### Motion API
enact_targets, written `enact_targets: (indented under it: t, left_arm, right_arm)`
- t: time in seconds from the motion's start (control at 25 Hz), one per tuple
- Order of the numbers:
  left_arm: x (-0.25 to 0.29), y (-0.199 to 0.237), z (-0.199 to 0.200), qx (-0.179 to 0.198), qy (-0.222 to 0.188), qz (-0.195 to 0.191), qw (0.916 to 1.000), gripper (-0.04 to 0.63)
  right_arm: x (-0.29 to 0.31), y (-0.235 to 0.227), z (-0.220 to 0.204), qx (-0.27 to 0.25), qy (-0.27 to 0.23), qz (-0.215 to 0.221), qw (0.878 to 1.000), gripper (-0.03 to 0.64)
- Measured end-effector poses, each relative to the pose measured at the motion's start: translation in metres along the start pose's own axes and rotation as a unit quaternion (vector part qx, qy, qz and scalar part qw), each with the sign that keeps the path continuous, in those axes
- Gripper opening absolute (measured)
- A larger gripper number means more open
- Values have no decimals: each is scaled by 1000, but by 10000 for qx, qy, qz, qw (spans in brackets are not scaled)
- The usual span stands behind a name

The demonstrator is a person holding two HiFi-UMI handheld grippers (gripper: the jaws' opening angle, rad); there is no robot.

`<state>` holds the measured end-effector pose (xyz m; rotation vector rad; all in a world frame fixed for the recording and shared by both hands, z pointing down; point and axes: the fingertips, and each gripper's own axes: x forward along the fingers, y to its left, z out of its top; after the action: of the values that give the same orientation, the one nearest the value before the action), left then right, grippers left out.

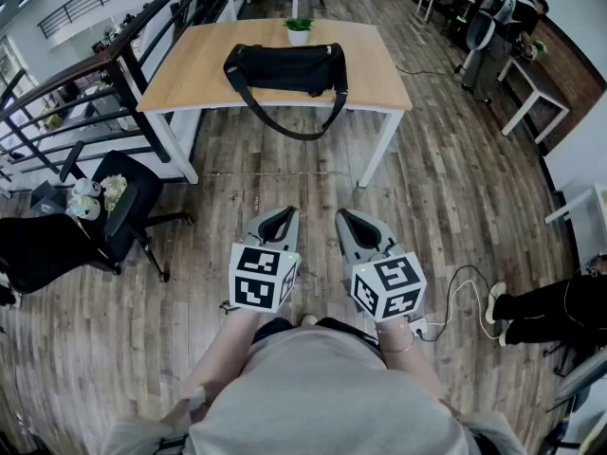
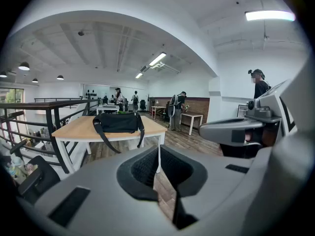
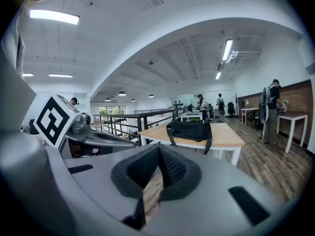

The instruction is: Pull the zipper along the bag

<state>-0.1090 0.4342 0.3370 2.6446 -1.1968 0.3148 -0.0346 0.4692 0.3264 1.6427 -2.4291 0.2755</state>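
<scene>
Currently the task is at the approach step: no contact with the bag (image 1: 285, 67) has been made. The bag lies lengthwise on the wooden surface (image 1: 190, 74), well apart from both claws, with open floor (image 1: 285, 173) between. Its strap (image 1: 285, 126) hangs in a loop over the near edge of the surface.

Claw state:
- I hold the left claw (image 1: 278, 222) low in front of the body. In the left gripper view its jaws are pressed together at the tips, with nothing between them.
- I hold the right claw (image 1: 355, 224) just beside it. Its jaws are likewise pressed together and empty.
- Both gripper views look across the room at the bag, so both claws point roughly toward it.

Next move, as I judge it:
1. Walk up to the near edge of the surface.
2. Spread the jaws of both claws.
3. Locate the zipper pull along the top of the bag. I cannot make it out from this range.
4. Steady the bag's fabric with one claw and pinch the pull with the other, since a soft bag is likely to drag along with the zipper.

Containers:
- Bag: whether it is zipped or unzipped, and what it holds, I cannot tell from any view.
- A white pot (image 1: 298, 36) stands just behind the bag and holds a small green plant.
</scene>
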Motion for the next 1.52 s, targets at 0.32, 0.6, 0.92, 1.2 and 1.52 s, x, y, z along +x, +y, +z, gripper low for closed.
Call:
enact_targets:
  t: [0.32,0.6,0.92,1.2,1.52]
  left_arm:
    - [7,-3,-14,91,166,47,9998,25]
    - [9,-10,-17,121,131,-72,9998,25]
    - [11,-11,-17,-165,10,-95,9998,26]
    - [21,-14,-16,-248,-38,28,9997,28]
    - [31,-26,-22,-290,10,46,9996,98]
  right_arm:
    - [3,-12,-11,135,96,-15,9999,5]
    - [2,-11,-14,286,47,69,9996,5]
    - [-5,-24,-14,410,-121,90,9990,8]
    - [-8,-42,-22,385,-79,1,9992,52]
    - [-17,-53,-35,465,73,53,9989,95]
